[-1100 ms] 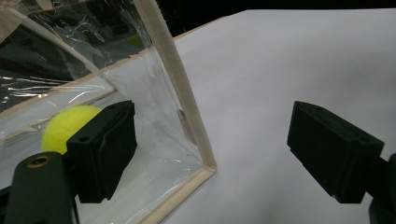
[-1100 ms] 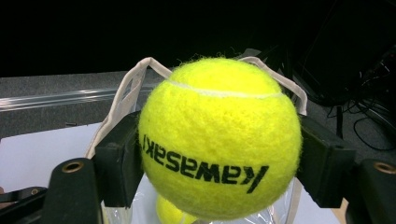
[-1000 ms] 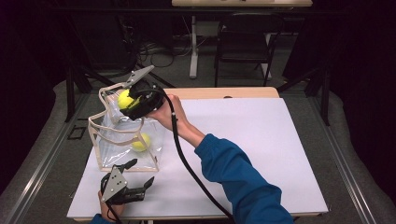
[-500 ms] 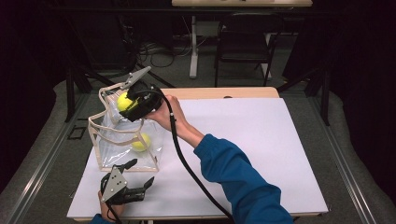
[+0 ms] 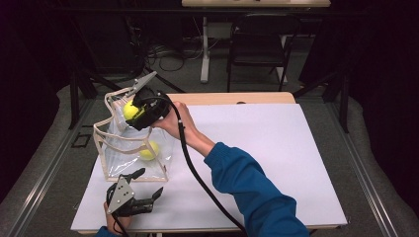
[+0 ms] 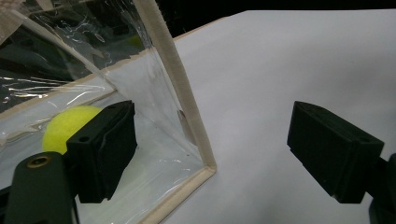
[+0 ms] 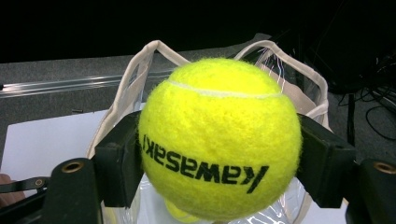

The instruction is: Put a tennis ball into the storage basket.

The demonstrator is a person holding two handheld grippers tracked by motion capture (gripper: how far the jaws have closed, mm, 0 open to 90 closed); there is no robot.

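High view: the right hand-held gripper [image 5: 134, 112] is clamped on a tennis ball [image 5: 130, 109] above the clear bag [image 5: 129, 147] at the tabletop's [image 5: 276, 148] left edge, where a second ball [image 5: 148, 150] lies. Next, I judge, comes lowering and letting go. The left hand-held gripper [image 5: 148, 183] waits, jaws apart, near the front edge.

The table [image 5: 276, 163] carries a white surface, with a strip of bare wood showing along its far edge. A clear plastic bag [image 5: 126, 158] with cream trim stands upright on the left part (one yellow tennis ball [image 5: 148, 150] rests inside on its bottom).
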